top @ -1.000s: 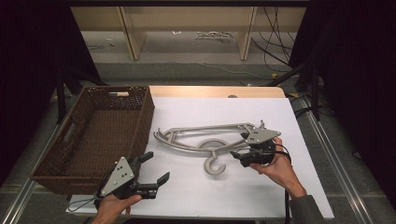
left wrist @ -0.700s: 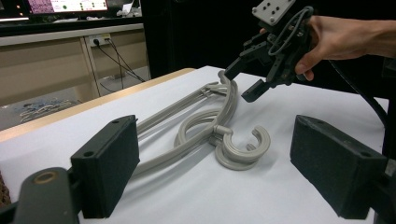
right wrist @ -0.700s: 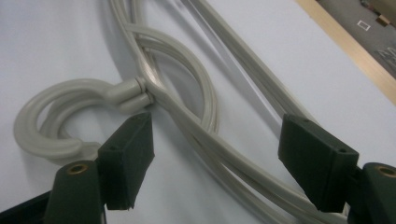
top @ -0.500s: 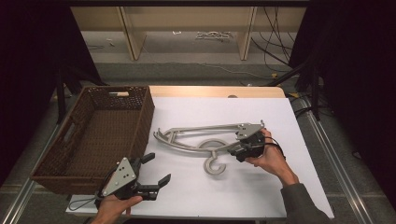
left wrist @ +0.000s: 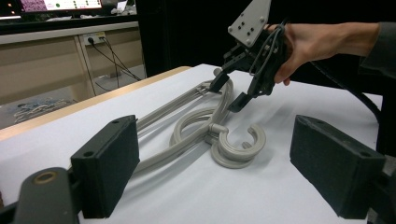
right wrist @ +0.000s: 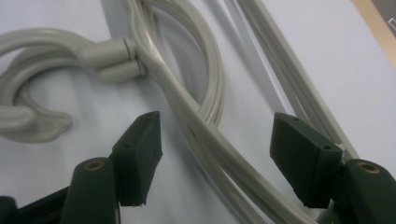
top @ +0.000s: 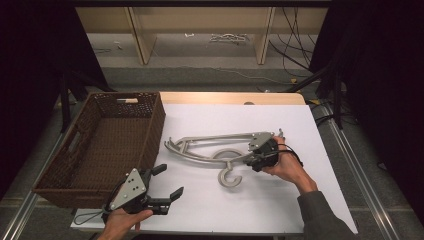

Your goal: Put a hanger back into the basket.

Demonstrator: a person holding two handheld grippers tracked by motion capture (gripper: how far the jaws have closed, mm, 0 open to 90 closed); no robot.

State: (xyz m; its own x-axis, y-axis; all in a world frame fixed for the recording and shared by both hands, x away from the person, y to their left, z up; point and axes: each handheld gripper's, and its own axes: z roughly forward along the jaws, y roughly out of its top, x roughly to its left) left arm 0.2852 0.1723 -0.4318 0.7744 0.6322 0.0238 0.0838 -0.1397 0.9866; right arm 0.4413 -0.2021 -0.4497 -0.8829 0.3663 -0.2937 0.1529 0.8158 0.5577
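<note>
Hangers point(top: 215, 147), grey plastic, a stacked pair by my count, lying flat on the white table point(top: 300, 200) near its middle, hooks point(top: 229, 177) curling toward the near edge. My right gripper point(top: 254, 156) sits over their right end; the right gripper view shows its jaws astride the grey bars point(right wrist: 205, 135), which pass between them with neither pad touching. These jaws have just been closing, though I read no grip yet. My left gripper point(top: 167, 182) rests at the near left corner of the table, jaws wide apart, nothing between them. Basket point(top: 150, 135), brown wicker, stands along the left edge, just beside that gripper, apart from the hangers.
</note>
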